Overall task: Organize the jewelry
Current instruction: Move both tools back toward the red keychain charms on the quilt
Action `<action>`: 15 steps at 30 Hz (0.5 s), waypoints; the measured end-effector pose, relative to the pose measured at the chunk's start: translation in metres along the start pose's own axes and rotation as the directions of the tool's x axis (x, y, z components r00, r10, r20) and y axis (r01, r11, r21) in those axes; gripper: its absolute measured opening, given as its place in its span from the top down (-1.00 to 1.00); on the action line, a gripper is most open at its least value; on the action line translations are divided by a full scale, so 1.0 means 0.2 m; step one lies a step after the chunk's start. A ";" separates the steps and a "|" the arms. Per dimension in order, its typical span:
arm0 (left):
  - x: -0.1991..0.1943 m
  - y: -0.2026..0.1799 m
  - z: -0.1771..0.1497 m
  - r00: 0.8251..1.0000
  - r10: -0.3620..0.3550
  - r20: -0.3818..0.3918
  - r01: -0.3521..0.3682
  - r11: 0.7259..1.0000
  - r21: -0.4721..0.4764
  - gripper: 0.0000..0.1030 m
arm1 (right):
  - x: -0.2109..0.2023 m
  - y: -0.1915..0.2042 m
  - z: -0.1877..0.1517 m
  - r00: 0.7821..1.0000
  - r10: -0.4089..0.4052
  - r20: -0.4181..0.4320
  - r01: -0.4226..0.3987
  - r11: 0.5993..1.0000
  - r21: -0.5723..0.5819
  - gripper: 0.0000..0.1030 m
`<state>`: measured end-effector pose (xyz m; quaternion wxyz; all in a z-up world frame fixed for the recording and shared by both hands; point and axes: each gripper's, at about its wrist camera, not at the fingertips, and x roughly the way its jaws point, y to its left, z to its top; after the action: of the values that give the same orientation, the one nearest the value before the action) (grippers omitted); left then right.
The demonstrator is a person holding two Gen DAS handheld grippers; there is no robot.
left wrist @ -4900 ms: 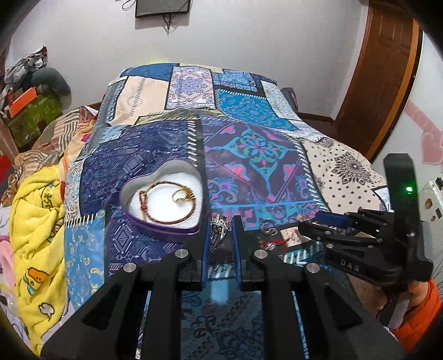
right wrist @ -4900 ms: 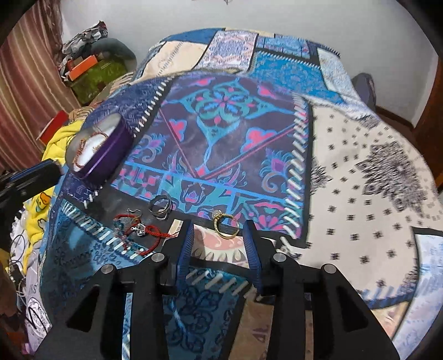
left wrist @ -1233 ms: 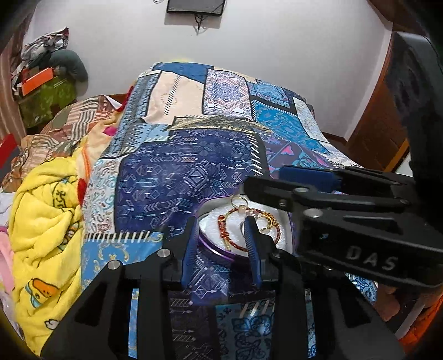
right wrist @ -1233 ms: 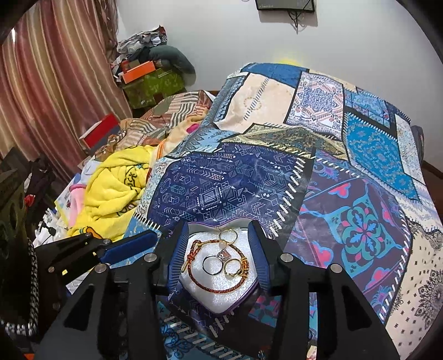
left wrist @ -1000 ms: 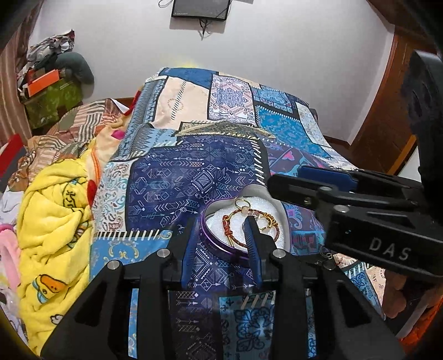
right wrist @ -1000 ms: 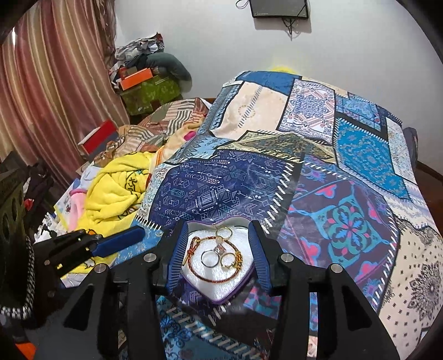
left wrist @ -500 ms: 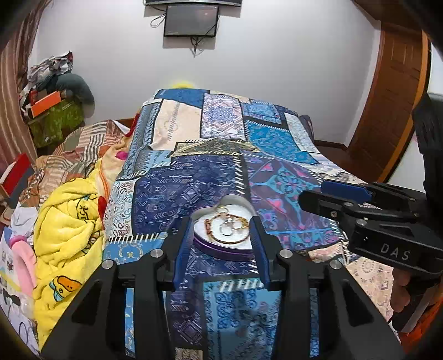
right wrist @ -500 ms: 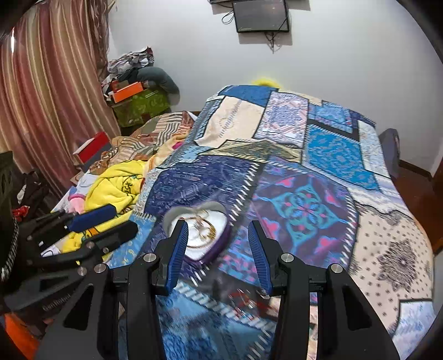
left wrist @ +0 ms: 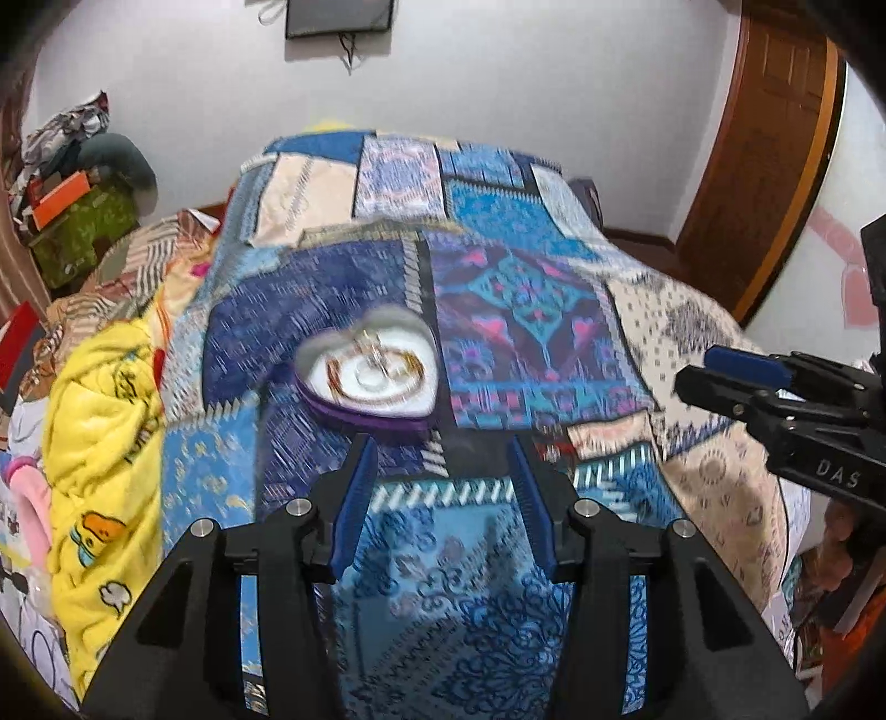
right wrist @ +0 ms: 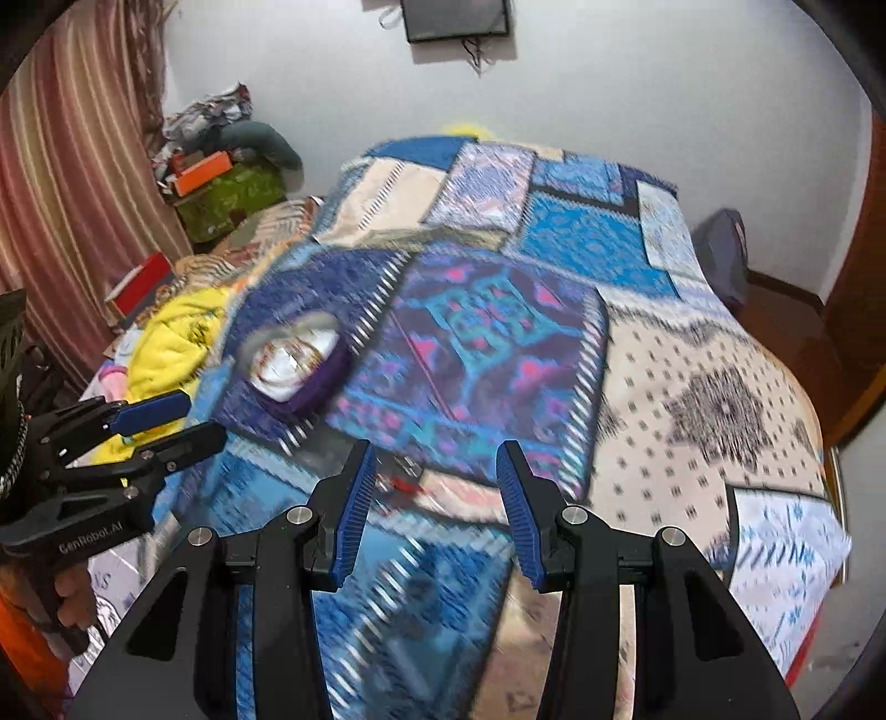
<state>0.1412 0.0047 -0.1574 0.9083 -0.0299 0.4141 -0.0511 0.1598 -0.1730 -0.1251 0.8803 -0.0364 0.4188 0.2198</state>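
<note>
A purple heart-shaped box (left wrist: 370, 412) with a white lining sits on the patchwork bedspread (left wrist: 520, 310); a bracelet and rings (left wrist: 376, 368) lie inside it, blurred. The same box (right wrist: 315, 387) shows at left in the right wrist view. My left gripper (left wrist: 443, 482) is open, empty, held back from the box above the near bedspread. My right gripper (right wrist: 437, 487) is open and empty too, off to the box's right. Beyond its fingers small red jewelry (right wrist: 407, 484) lies blurred on the cloth. Each gripper appears in the other's view: the right gripper (left wrist: 736, 376), the left gripper (right wrist: 166, 423).
A yellow blanket (left wrist: 105, 421) is bunched at the bed's left edge. Boxes and clothes (right wrist: 221, 177) pile up by the striped curtain (right wrist: 66, 183). A wooden door (left wrist: 769, 138) stands at right, a dark screen (right wrist: 457, 19) on the far wall. A hand (right wrist: 77, 601) holds the left gripper's handle.
Both grippers have pulled back and up from the heart box, which now looks smaller and farther. The rings they carried earlier now lie in the box; both stand open wider.
</note>
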 end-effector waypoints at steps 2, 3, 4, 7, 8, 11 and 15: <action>0.04 -0.01 -0.02 0.999 -0.011 -0.030 0.011 1.000 0.001 0.06 | 0.02 -0.04 -0.04 1.000 -0.009 -0.025 0.010 1.000 0.015 0.20; 0.06 -0.02 -0.03 0.999 -0.019 -0.043 0.019 1.000 0.000 0.06 | 0.04 -0.06 -0.06 0.999 -0.010 -0.040 0.011 1.000 0.025 0.20; 0.09 -0.02 -0.04 0.998 -0.026 -0.059 0.026 1.000 -0.001 0.06 | 0.04 -0.07 -0.08 0.999 -0.009 -0.051 0.011 0.999 0.032 0.20; 0.16 -0.03 -0.05 0.997 -0.020 -0.075 0.020 1.000 -0.004 0.06 | 0.07 -0.10 -0.13 0.997 -0.004 -0.083 0.007 0.999 0.044 0.20; 0.18 -0.03 -0.05 0.997 -0.007 -0.078 0.007 1.000 -0.001 0.06 | 0.08 -0.10 -0.15 0.996 -0.003 -0.090 0.007 0.999 0.044 0.20; 0.27 -0.04 -0.05 0.993 -0.018 -0.113 0.017 1.000 -0.009 0.09 | 0.11 -0.10 -0.18 0.994 0.004 -0.113 0.000 0.999 0.036 0.20; 0.33 -0.06 -0.05 0.987 -0.060 -0.149 0.059 0.998 -0.011 0.26 | 0.14 -0.10 -0.20 0.991 0.017 -0.133 -0.012 0.999 0.034 0.20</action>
<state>0.1769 -0.0151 -0.2119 0.8727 -0.0416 0.4801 -0.0789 0.1554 -0.1900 -0.1747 0.8493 -0.0336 0.4804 0.2163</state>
